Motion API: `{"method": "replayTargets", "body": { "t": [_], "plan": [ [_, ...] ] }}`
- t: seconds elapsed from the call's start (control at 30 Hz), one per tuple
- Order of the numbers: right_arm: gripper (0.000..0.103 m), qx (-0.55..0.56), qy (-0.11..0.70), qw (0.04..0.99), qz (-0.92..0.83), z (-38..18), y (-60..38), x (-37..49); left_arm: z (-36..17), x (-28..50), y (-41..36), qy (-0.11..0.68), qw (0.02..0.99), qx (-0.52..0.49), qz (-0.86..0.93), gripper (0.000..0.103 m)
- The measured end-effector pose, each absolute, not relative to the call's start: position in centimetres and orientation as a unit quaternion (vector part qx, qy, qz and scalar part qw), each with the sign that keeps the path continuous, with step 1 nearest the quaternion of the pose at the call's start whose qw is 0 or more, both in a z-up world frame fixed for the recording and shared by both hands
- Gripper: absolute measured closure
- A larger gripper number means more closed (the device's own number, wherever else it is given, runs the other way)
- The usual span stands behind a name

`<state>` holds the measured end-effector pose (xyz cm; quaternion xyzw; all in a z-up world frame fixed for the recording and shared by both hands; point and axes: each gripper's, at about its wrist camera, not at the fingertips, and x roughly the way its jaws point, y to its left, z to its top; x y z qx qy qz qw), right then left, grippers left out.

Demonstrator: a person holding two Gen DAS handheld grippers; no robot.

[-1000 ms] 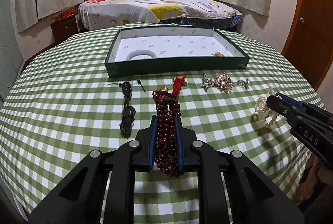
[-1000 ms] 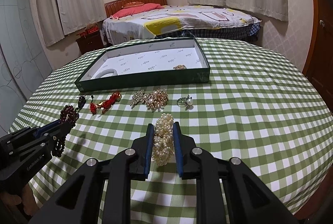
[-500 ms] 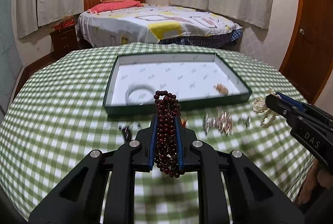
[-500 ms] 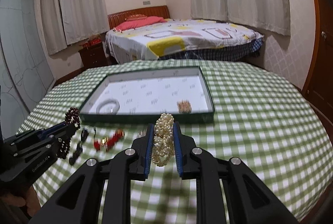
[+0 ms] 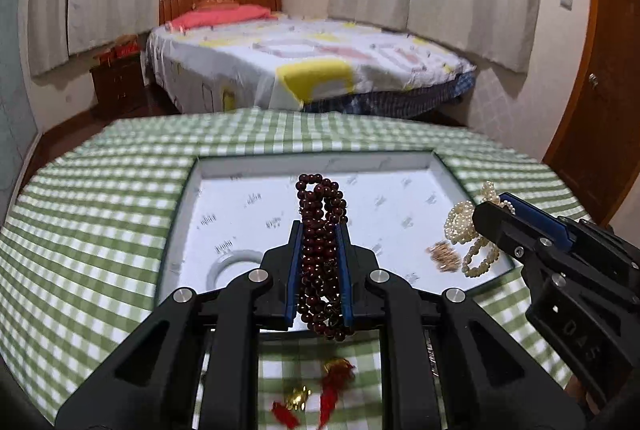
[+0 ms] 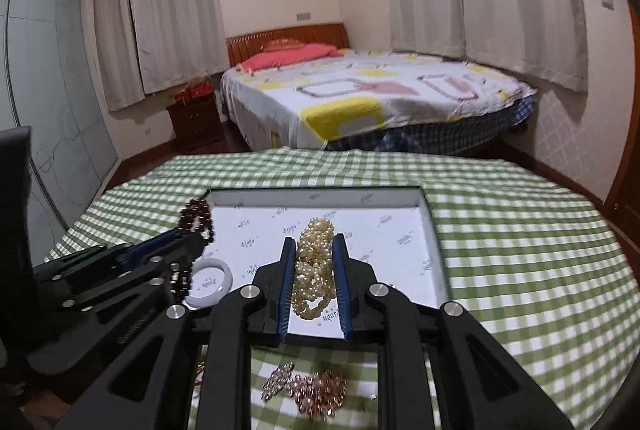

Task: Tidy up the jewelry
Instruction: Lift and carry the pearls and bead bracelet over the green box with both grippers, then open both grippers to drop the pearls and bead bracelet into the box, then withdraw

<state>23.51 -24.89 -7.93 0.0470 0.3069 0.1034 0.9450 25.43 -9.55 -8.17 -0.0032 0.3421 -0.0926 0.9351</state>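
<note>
My left gripper is shut on a dark red bead bracelet, held in the air over the white-lined green tray. My right gripper is shut on a cream pearl bracelet, also above the tray, to the right of the left gripper. In the left wrist view the right gripper carries the pearls near the tray's right side. Inside the tray lie a white bangle and a small gold piece.
On the green checked tablecloth in front of the tray lie a red and gold ornament and sparkly brooches. A bed and nightstand stand beyond the table; a wooden door is at right.
Both grippers have lifted off the tablecloth and travelled forward with their bracelets, from in front of the tray to above it. The loose jewelry on the cloth now lies beneath and behind them.
</note>
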Motion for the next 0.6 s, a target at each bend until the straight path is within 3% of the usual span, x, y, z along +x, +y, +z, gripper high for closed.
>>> {"method": "replayTargets", "body": {
  "t": [0.4, 0.6],
  "plan": [
    [0.083, 0.038, 0.395, 0.911, 0.112, -13.8, -23.8, 27.7, -14.7, 29.3, -9.8, 0.424, 0.902, 0.012, -0.078, 0.086],
    [0.078, 0.042, 0.413, 0.903, 0.112, -14.7, -24.1, 28.2, -15.1, 29.9, -10.0, 0.433, 0.898, 0.014, -0.075, 0.067]
  ]
}}
